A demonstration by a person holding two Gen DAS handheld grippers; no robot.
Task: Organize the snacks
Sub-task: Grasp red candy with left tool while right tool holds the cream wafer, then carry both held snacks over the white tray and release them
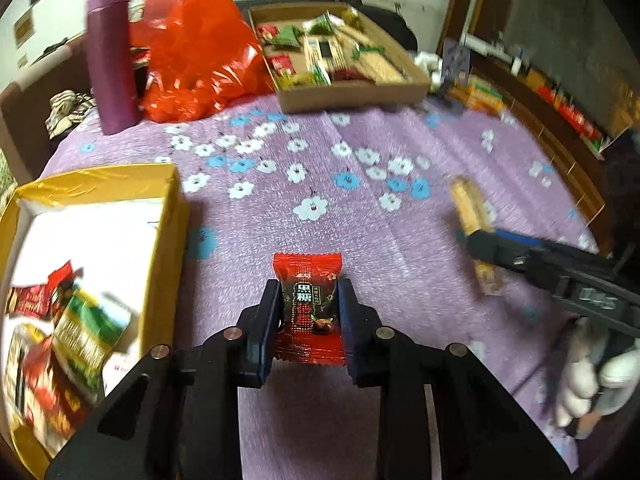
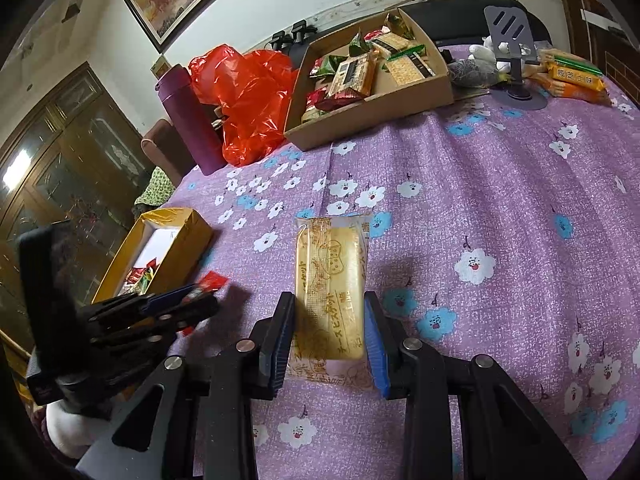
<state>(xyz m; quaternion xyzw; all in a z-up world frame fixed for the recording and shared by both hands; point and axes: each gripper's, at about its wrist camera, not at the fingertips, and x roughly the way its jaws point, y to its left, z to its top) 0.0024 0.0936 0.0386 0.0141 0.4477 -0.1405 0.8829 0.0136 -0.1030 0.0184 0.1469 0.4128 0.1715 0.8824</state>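
The left gripper (image 1: 308, 300) pinches a red candy (image 1: 308, 308) – the yellow box (image 1: 168, 216) lies just to its left, nearer than the far brown tray (image 1: 352, 94). The right gripper (image 2: 330, 332) clamps a biscuit pack (image 2: 330, 288), long axis running along its fingers.

Bottle (image 1: 110, 60) left of bag (image 1: 196, 44)

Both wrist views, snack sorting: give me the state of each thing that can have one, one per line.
left gripper: shut on the red candy packet
right gripper: shut on the yellow biscuit pack
yellow box: open, snacks inside
cardboard tray: open, snack packs inside
purple flask: upright, lid on
red plastic bag: crumpled, resting against the flask
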